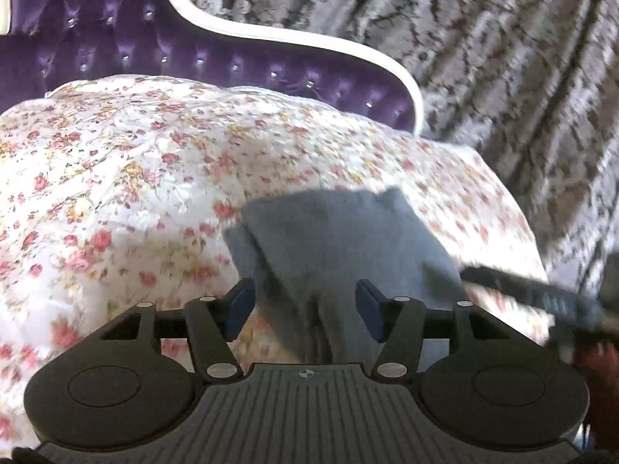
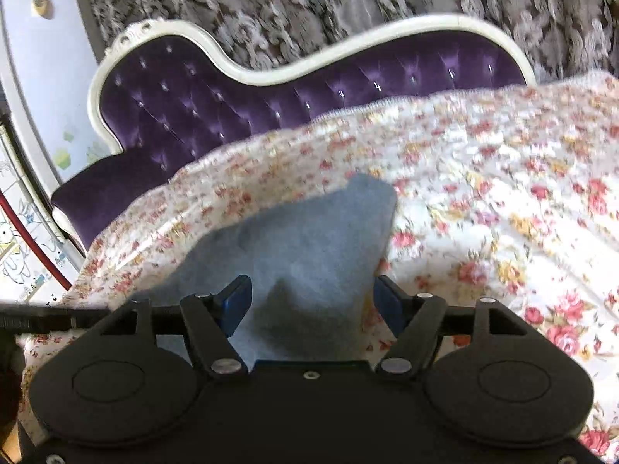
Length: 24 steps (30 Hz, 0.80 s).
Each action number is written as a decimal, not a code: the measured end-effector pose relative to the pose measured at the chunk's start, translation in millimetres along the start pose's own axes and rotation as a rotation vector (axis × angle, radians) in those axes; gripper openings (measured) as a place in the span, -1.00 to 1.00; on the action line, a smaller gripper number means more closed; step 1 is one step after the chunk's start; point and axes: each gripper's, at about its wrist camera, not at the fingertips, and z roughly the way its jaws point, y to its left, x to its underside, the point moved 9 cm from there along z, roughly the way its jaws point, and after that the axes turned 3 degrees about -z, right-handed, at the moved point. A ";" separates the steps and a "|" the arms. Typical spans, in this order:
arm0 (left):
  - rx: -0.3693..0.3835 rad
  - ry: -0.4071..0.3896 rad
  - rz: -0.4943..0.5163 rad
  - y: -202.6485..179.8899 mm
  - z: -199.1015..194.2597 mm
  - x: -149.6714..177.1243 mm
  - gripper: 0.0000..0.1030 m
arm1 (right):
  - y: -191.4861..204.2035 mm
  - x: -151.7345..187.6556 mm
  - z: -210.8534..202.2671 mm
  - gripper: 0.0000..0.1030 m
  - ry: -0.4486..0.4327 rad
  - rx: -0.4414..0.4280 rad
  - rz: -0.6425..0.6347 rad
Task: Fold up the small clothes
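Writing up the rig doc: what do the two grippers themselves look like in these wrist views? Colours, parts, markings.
Both match: the left gripper and right gripper are matte black, with two round discs at the base, angled linkage arms with silver pivot pins, and blue finger pads. The left's centre plate is ribbed with a small round black-and-white mark; the right's is smooth with one screw. No cables or sleeves are clearly visible.

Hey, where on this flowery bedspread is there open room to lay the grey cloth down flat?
Bare floral bedspread lies left of the grey cloth, up to the purple headboard. In the right wrist view, more free quilt runs right of the cloth. It is crowded around the cloth itself, where the left tool and right tool meet.
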 end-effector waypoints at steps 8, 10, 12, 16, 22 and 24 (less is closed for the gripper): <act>0.045 0.101 -0.242 19.6 68.3 0.2 0.07 | 15.6 2.2 -5.1 0.41 -0.046 -0.016 -0.085; 0.042 0.113 -0.298 29.3 76.6 4.0 -0.07 | 18.1 2.9 -6.3 0.41 -0.052 -0.023 -0.099; 0.087 0.103 -0.334 33.1 77.9 9.3 -0.60 | 20.5 3.4 -5.8 0.41 -0.056 -0.037 -0.111; 0.035 0.044 -0.311 34.9 69.6 17.1 -0.70 | 27.9 5.0 0.8 0.41 -0.043 -0.066 -0.138; -0.034 0.016 -0.264 40.0 53.7 27.5 -0.71 | 39.0 -6.4 17.7 0.41 -0.032 -0.116 -0.178; -0.057 0.017 -0.262 43.0 53.6 30.7 -0.71 | 41.8 -10.5 28.4 0.41 -0.022 -0.149 -0.181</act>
